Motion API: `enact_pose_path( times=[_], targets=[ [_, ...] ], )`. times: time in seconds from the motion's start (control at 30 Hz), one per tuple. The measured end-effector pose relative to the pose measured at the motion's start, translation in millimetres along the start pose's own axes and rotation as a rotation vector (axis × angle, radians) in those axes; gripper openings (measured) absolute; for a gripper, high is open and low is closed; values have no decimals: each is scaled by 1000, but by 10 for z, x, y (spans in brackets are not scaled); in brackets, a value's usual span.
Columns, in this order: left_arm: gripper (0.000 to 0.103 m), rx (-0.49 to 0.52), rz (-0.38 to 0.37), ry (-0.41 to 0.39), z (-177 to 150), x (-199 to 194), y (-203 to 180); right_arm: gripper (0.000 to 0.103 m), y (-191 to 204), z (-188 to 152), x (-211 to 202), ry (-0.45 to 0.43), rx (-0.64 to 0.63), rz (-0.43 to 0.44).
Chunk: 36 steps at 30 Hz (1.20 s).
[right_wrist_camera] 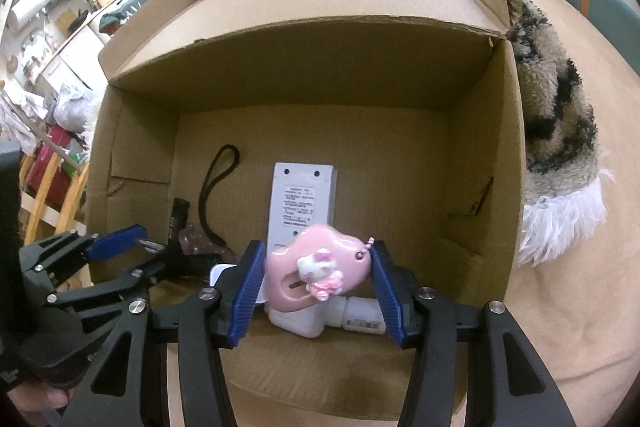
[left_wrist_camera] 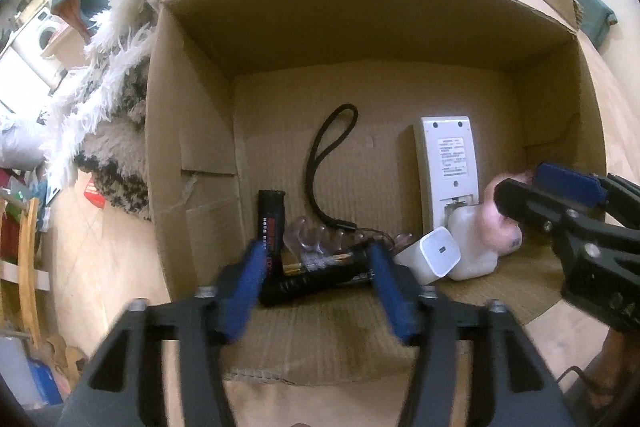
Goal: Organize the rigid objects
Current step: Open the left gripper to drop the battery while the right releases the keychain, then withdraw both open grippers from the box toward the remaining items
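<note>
Left wrist view. Step in hand, by my reading: stowing small rigid items in the open brown cardboard box (left_wrist_camera: 360, 27), which lies on its side.
- Left tool (left_wrist_camera: 316, 279): blue-padded fingers spread wide, bracketing but not pinching the black cylindrical flashlight (left_wrist_camera: 320, 277) that lies crosswise on the box floor. Contact cannot be confirmed; the pads are motion-blurred.
- Beside the flashlight: a second black cylinder with red lettering (left_wrist_camera: 271, 223), a clear plastic ridged piece (left_wrist_camera: 316, 239), a black cord wrist loop (left_wrist_camera: 324, 155).
- Further right: a white square charger plug (left_wrist_camera: 434, 255), a white plastic bottle (left_wrist_camera: 472, 247), a pale grey remote control lying face-down (left_wrist_camera: 450, 167).
- The right tool (left_wrist_camera: 516, 187) enters from the right edge with something pink at its tips.

Right wrist view.
- Right tool (right_wrist_camera: 318, 267): fingers parted, with the pink glossy heart-shaped case bearing a white cat figure (right_wrist_camera: 316, 267) between them. The right pad appears to meet its beaded end; the left pad sits just beside its edge. Probably a loose hold or a release in progress.
- The case hangs just above the white bottle (right_wrist_camera: 304, 323), in front of the remote control (right_wrist_camera: 300, 199).
- Left tool (right_wrist_camera: 132, 247) at the left edge, fingers apart.

Next move, as judged: set the pink case onto free box floor, then draw the tool back without nudging the bottle.
</note>
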<state>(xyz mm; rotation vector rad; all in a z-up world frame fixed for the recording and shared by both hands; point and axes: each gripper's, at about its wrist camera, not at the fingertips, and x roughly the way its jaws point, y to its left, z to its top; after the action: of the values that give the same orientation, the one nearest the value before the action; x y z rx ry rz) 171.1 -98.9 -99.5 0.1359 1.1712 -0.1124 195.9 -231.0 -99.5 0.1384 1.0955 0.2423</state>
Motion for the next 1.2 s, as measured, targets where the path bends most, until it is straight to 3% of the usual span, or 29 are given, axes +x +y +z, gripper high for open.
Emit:
enact_pose_path(
  times=[0.07,0.2,0.27,0.33,0.83,1.2],
  targets=[
    [66,2,4,-11,7,-32,-16,73,-9,11,-30,-15,11,19],
    [85,-15,-19,-15,11,-62,-6,81,-37,39,-107,-47,28,50],
    [86,-24,-28,-18,17,-72,2,91,-36,40,-135,-61,36,64],
    [91,-27,-33,-26,18,-88,5,94,-37,41,-152,-70,37,70],
    [93,-24,-18,-41,25,-247,22,94,-61,53,-195,-69,69,77],
    [93,-86,-44,-36,-5,-550,186,94,-135,-48,-515,-119,117,85]
  ],
)
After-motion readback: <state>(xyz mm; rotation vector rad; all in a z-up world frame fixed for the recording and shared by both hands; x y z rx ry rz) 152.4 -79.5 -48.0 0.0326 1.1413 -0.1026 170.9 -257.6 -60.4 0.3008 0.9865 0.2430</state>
